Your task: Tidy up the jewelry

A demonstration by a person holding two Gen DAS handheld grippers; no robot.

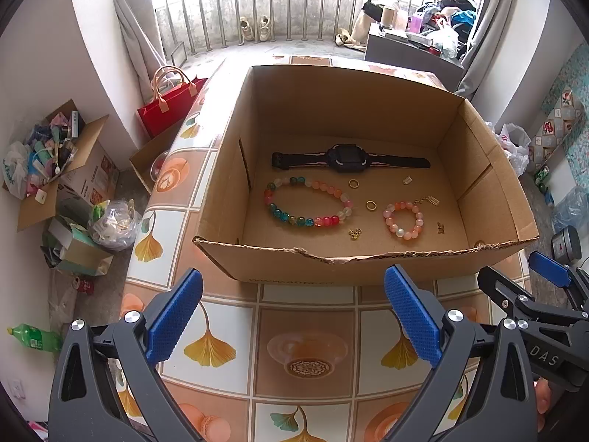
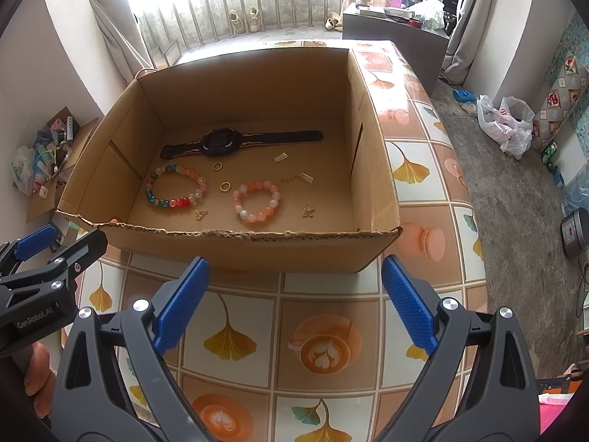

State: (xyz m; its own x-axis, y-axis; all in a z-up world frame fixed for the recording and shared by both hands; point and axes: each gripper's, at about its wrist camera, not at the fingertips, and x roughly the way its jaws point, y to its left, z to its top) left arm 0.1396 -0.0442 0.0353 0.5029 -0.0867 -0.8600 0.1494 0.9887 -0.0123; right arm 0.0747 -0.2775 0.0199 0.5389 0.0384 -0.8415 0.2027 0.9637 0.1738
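An open cardboard box (image 1: pixel 331 259) (image 2: pixel 239 245) stands on the tiled table. Inside lie a black watch (image 1: pixel 349 159) (image 2: pixel 228 142), a large multicoloured bead bracelet (image 1: pixel 287 215) (image 2: pixel 162 199), a small pink-orange bead bracelet (image 1: pixel 403 234) (image 2: pixel 257 215), two gold rings (image 1: pixel 370 205) (image 2: pixel 225 186), and small gold charms (image 1: pixel 355 235) (image 2: pixel 307 210). My left gripper (image 1: pixel 294 291) hangs open before the box's near wall, nothing between its fingers. My right gripper (image 2: pixel 296 276) is open too, just short of the same wall. Each gripper shows at the edge of the other's view.
The table (image 1: pixel 302 331) wears a cloth with ginkgo leaves and coffee cups. On the floor at left sit a red bag (image 1: pixel 169 107), a cluttered box (image 1: pixel 55 162) and a green bottle (image 1: pixel 33 337). Plastic bags (image 2: pixel 508 125) lie on the floor at right.
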